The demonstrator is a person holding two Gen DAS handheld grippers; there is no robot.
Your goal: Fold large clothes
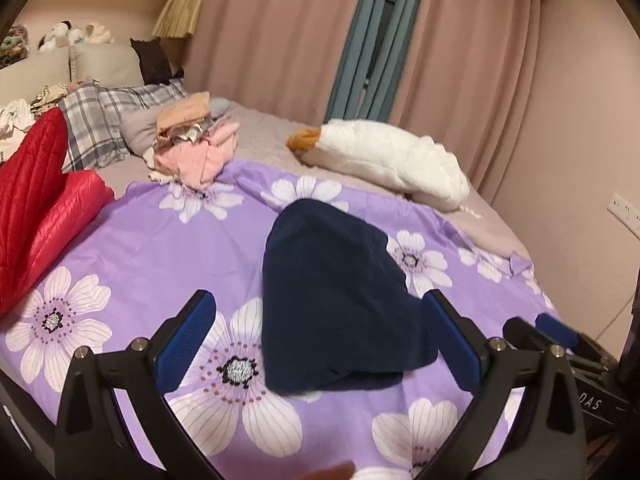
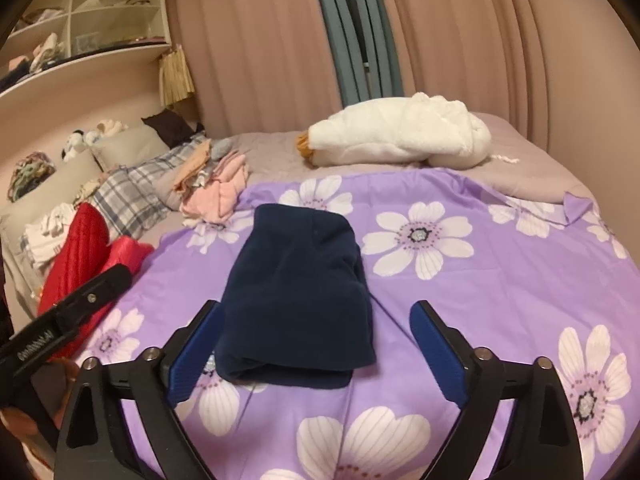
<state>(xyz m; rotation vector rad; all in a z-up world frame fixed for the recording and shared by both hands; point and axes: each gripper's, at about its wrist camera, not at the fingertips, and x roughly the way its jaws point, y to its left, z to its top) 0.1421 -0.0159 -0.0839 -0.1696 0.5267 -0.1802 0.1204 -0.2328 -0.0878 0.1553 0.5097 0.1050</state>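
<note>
- Bedroom scene: a bed (image 2: 520, 148) is sitting in front of pink curtains (image 2: 460, 40), and a purple sheet with big white flowers (image 2: 500, 280) is lying spread over the near half of it.
- One dark navy garment (image 2: 298, 292) is lying folded into a chunky bundle right in the middle of that sheet, nothing touching it.
- The left gripper (image 1: 320, 344) is hanging just above the near end of the bundle with its blue pads spread wide, nothing pinched between them.
- The right gripper (image 2: 316, 352) is doing the same thing, jaws wide apart and empty, with the bundle's near edge showing in the gap.
- Containers: white cubby shelves (image 2: 100, 12) up on the wall are holding loose clothes and odds and ends, too blurry to sort out.
- Around the garment: one red quilted jacket (image 2: 84, 256) is slumping at the left edge of the sheet, and one messy pile of pink and peach clothes (image 2: 216, 188) is sitting just past the sheet's far corner.
- One white plush goose (image 2: 400, 132) is lying across the far side of the bed, well apart from the bundle.
- One plaid pillow (image 2: 128, 192) is lying by the headboard, with a few small stuffed toys (image 2: 92, 136) lined up on top of it.
</note>
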